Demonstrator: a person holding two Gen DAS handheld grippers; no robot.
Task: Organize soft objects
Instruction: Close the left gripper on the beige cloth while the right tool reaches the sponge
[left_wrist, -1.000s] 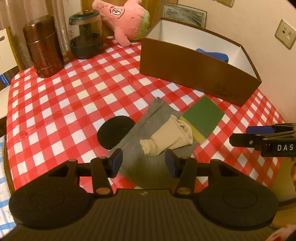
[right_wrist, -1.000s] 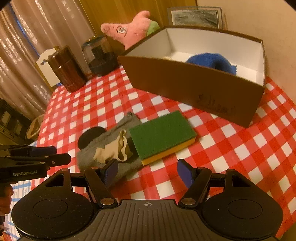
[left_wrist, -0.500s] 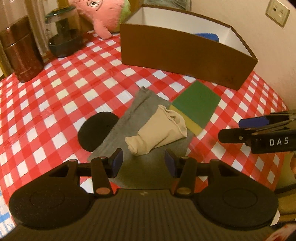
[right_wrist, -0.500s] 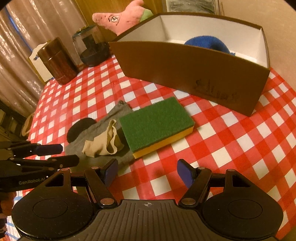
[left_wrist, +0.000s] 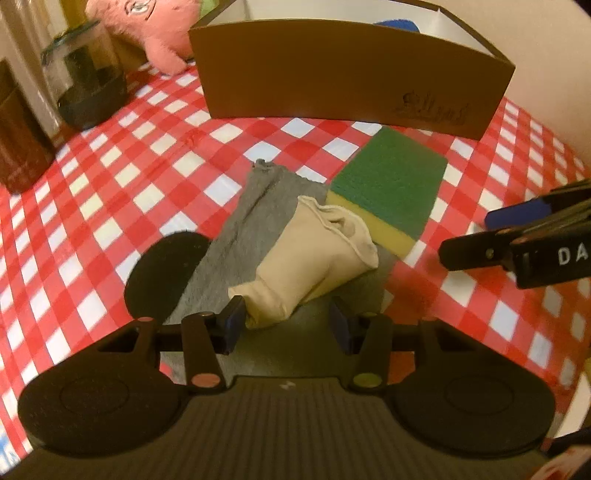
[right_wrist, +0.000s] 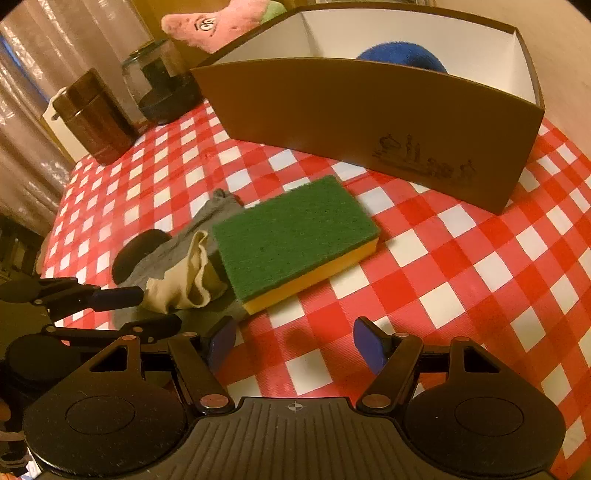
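A beige sock (left_wrist: 314, 258) lies on a grey cloth (left_wrist: 251, 229) on the red checked table, beside a green and yellow sponge (left_wrist: 388, 188) and a black round pad (left_wrist: 162, 266). My left gripper (left_wrist: 286, 325) is open, low over the cloth, with the sock's near end between its fingertips. My right gripper (right_wrist: 293, 341) is open and empty, just in front of the sponge (right_wrist: 295, 232). The sock (right_wrist: 184, 280) also shows in the right wrist view. A brown box (right_wrist: 369, 110) behind holds a blue soft item (right_wrist: 402, 55).
A pink plush toy (left_wrist: 155, 33), a glass jar (left_wrist: 88, 88) and a brown canister (right_wrist: 96, 114) stand at the table's far left. The box (left_wrist: 351, 74) sits against the wall. The table's edge runs close on the right.
Both grippers have moved forward and down. The left now has the sock's end between its open fingers; the right has come closer to the sponge.
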